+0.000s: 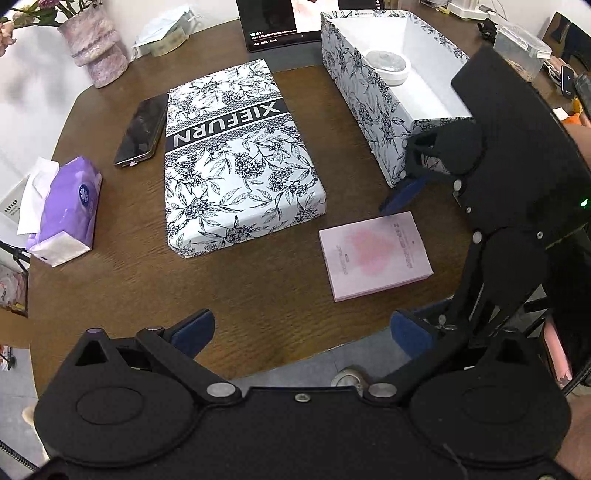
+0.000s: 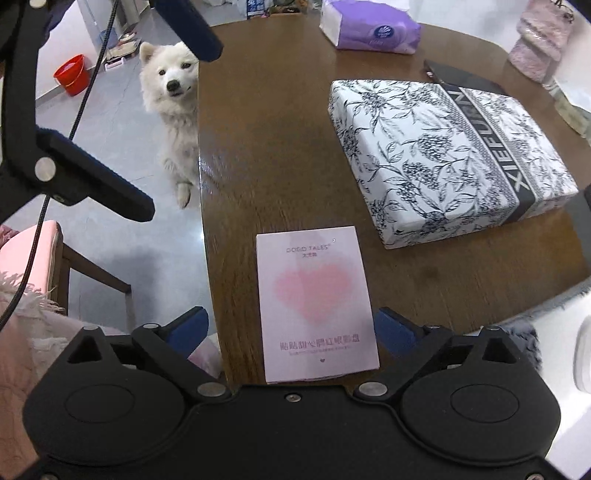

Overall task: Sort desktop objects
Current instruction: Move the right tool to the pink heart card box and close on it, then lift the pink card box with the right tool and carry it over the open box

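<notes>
A flat pink box with a heart print (image 2: 314, 295) lies on the brown table (image 2: 258, 147) near its edge. My right gripper (image 2: 293, 328) is open and straddles the box's near end, with a gap on the left side and the right pad close to the box edge. In the left wrist view the pink box (image 1: 373, 254) lies beside the open floral box (image 1: 369, 103), which holds a round white container (image 1: 388, 64). My left gripper (image 1: 301, 334) hovers open over the table edge with nothing between its fingers.
A closed floral box marked XIEFURN (image 1: 236, 155) fills the table's middle. A phone (image 1: 142, 129), a purple tissue pack (image 1: 66, 210), a vase (image 1: 94, 44) and a screen (image 1: 277, 26) sit around it. A white dog (image 2: 173, 85) stands at the table edge, near a chair (image 2: 29, 251).
</notes>
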The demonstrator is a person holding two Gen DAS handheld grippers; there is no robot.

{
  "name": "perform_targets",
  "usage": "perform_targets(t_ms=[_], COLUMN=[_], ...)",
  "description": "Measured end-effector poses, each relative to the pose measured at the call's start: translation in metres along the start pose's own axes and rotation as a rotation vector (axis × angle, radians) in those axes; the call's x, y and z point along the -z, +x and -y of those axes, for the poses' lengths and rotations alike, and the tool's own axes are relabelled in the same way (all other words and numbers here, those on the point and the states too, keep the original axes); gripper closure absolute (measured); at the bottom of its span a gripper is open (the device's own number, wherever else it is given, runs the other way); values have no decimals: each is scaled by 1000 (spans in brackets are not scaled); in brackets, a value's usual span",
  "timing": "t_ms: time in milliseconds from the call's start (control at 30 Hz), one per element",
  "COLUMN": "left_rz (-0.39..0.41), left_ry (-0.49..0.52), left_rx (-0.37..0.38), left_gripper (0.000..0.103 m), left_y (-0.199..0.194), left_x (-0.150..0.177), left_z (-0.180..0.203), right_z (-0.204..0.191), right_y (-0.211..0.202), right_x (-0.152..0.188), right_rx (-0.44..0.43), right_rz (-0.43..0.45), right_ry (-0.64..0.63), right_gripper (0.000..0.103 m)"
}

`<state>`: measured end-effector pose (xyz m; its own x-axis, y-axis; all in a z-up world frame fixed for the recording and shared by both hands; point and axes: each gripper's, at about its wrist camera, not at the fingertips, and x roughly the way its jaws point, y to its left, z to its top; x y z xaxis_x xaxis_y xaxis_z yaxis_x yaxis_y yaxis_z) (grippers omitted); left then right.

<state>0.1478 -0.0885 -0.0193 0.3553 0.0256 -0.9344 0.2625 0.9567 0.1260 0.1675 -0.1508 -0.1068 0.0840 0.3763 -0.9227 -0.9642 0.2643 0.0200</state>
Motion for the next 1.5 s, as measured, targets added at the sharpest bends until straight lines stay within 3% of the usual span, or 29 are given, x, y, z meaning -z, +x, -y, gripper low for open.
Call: perform_targets(t_ms=[433,700,1133,1500], left_rz=[-6,-11,-16,16], left_ry=[10,15,2,24], left_rx=[18,14,16,50], left_gripper=[0,0,0,0], left_y=[4,3,0,-28], left_x=[-12,-13,-13,-28], left_z=[2,2,-1,-11], right_z=[4,12,10,4], right_y=[12,11,10,-19], right_x=[-4,-4,-7,-17], right_rx=[-8,-10,-2,-19], right_rz=[-43,-34,-49,9], right_ry=[-52,-24,-33,-26], right_gripper=[17,32,34,34])
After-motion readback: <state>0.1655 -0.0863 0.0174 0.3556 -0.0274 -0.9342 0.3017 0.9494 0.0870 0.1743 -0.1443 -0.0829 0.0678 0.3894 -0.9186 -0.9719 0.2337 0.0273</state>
